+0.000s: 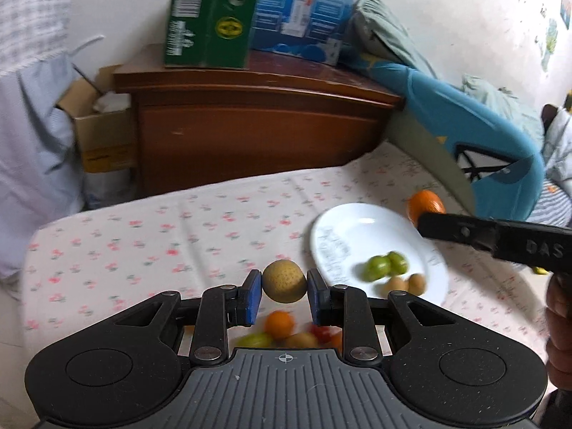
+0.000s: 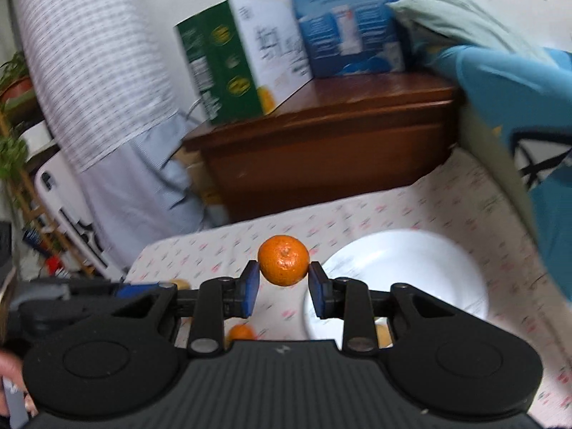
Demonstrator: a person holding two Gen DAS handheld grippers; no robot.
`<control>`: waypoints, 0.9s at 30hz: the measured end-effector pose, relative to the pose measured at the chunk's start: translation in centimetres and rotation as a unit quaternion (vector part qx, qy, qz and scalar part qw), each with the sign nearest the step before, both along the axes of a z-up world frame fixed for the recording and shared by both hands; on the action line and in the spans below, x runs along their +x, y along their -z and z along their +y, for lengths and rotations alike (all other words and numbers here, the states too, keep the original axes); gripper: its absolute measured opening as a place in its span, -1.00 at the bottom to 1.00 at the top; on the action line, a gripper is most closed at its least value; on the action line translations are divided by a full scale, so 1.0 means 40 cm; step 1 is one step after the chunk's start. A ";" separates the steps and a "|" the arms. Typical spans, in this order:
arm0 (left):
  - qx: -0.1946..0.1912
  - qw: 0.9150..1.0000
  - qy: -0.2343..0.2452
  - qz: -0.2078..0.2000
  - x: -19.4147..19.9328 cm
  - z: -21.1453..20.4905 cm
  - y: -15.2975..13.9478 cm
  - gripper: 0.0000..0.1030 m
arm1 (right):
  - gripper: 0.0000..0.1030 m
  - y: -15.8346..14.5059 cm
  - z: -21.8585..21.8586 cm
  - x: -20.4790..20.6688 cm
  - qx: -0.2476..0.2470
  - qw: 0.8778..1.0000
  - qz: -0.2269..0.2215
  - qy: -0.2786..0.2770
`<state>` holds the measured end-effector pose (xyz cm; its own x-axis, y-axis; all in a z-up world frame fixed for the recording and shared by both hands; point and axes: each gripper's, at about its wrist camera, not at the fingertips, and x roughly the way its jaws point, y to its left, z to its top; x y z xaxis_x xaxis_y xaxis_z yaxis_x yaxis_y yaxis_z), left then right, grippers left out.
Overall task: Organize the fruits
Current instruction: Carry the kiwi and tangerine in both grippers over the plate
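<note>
My left gripper (image 1: 285, 282) is shut on a tan round fruit (image 1: 285, 280), held above the floral sheet. A white plate (image 1: 357, 236) lies to its right with green fruits (image 1: 384, 266) and small tan fruits (image 1: 405, 284) on it. Loose fruits, among them an orange one (image 1: 279, 323), lie below the left gripper. My right gripper (image 2: 283, 271) is shut on an orange mandarin (image 2: 283, 264), left of the plate (image 2: 411, 268). In the left wrist view the right gripper (image 1: 429, 214) holds the mandarin (image 1: 425, 204) over the plate's far right rim.
A wooden cabinet (image 1: 257, 121) stands beyond the bed, with a green box (image 1: 211, 18) and a blue box (image 1: 304, 10) on top. A blue pillow (image 1: 482, 143) leans at the right. A cardboard box (image 1: 100, 121) and a curtain (image 1: 28, 89) are at the left.
</note>
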<state>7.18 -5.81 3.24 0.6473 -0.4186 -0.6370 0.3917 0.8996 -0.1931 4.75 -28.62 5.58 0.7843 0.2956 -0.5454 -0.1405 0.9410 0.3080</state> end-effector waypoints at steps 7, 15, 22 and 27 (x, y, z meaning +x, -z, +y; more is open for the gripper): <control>-0.017 0.999 0.018 0.036 0.043 -0.084 0.036 -0.52 | -0.43 0.037 -0.073 0.063 -0.006 0.998 0.036 0.044; -0.001 0.997 0.035 0.064 0.082 -0.171 0.100 -0.52 | -0.43 0.109 -0.121 0.106 -0.022 0.991 0.094 0.092; 0.015 0.995 0.063 0.076 0.089 -0.235 0.132 -0.52 | -0.43 0.156 -0.150 0.131 -0.029 0.982 0.134 0.126; 0.024 0.994 0.070 0.076 0.093 -0.261 0.136 -0.51 | -0.42 0.177 -0.169 0.142 -0.018 0.979 0.152 0.137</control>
<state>10.90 -16.26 -2.21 0.4802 -0.4639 -0.7444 0.4835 0.8481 -0.2166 10.44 -35.36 -1.52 0.6316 0.0721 -0.7720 0.2121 0.9416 0.2614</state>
